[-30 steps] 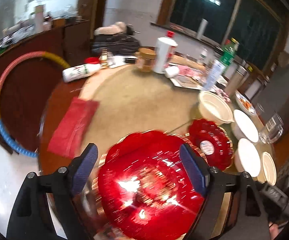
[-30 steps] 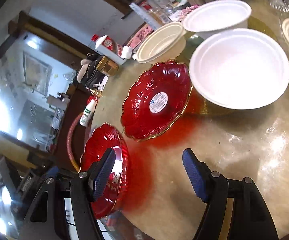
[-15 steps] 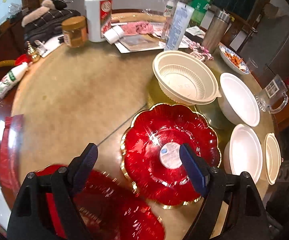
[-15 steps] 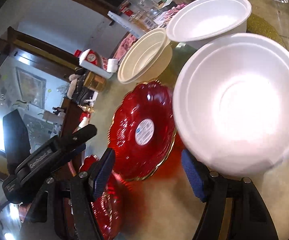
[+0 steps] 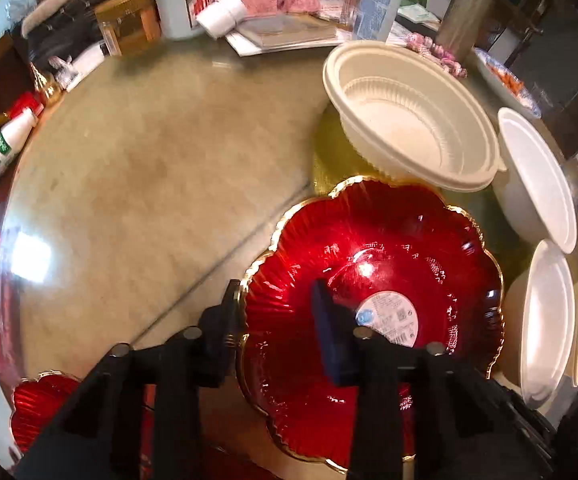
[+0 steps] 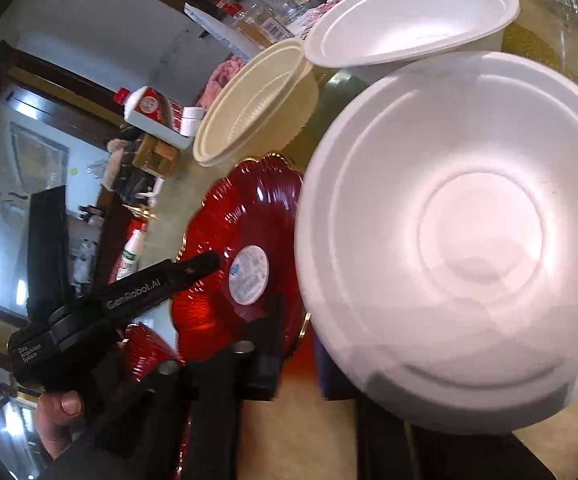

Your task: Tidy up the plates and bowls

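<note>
On the black body of the left gripper [image 6: 157, 286], seen from the right wrist, white letters read "GenRobot.AI". Lower on that same body, by the person's thumb, small white print reads "Data Acquisition System".

The red plate [image 5: 373, 264] carries a round white sticker [image 5: 391, 318] with a blue mark and lines of small print, too small to read in either view.

A small white bottle [image 5: 3, 148] lying at the bench edge shows green lettering, not legible. The tall white bottle [image 6: 149, 110] with a red cap has a red label whose characters cannot be made out.
</note>
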`<state>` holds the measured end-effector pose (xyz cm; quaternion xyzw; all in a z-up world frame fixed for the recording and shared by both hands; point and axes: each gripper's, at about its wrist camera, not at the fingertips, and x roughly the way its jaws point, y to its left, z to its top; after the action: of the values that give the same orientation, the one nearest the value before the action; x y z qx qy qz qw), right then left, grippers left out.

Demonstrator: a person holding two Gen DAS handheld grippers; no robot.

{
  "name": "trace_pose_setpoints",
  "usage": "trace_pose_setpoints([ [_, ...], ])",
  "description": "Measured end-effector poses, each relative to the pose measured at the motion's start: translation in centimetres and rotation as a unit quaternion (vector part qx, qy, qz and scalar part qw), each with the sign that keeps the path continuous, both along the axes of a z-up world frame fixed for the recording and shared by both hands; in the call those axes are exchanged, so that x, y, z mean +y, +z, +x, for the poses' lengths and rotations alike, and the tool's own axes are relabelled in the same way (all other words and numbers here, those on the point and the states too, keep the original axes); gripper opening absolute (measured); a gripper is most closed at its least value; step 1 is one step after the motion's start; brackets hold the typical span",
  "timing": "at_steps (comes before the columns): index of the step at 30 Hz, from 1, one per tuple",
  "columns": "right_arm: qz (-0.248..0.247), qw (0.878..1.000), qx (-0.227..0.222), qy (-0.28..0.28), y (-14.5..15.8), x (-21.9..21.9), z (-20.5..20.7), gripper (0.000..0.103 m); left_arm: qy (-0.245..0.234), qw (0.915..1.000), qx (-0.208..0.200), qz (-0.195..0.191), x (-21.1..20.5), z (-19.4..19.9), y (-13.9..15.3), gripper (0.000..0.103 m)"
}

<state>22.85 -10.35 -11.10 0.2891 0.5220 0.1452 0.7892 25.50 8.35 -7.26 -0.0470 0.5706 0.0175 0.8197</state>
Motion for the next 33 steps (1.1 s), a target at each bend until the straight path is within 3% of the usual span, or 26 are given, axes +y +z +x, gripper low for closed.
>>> trace_pose_setpoints([
  [4, -0.009, 1.000, -0.005, 0.002, 0.1, 0.1, -0.2, 0.011, 0.005, 1.0000, -0.003, 0.001, 0.1, -0.5, 0.6, 0.026],
  [15, -0.008, 0.999, -0.052, 0.012, 2.3, 0.5, -1.4, 0.011, 0.009, 0.9976, -0.063, 0.026, 0.5, -2.3, 4.5, 0.022],
  [33, -0.042, 0.988, -0.143, 0.031, 8.6, 1.5, -8.1, 0.010, 0.036, 0.9885, -0.147, -0.004, 2.1, -10.4, 9.4, 0.020],
])
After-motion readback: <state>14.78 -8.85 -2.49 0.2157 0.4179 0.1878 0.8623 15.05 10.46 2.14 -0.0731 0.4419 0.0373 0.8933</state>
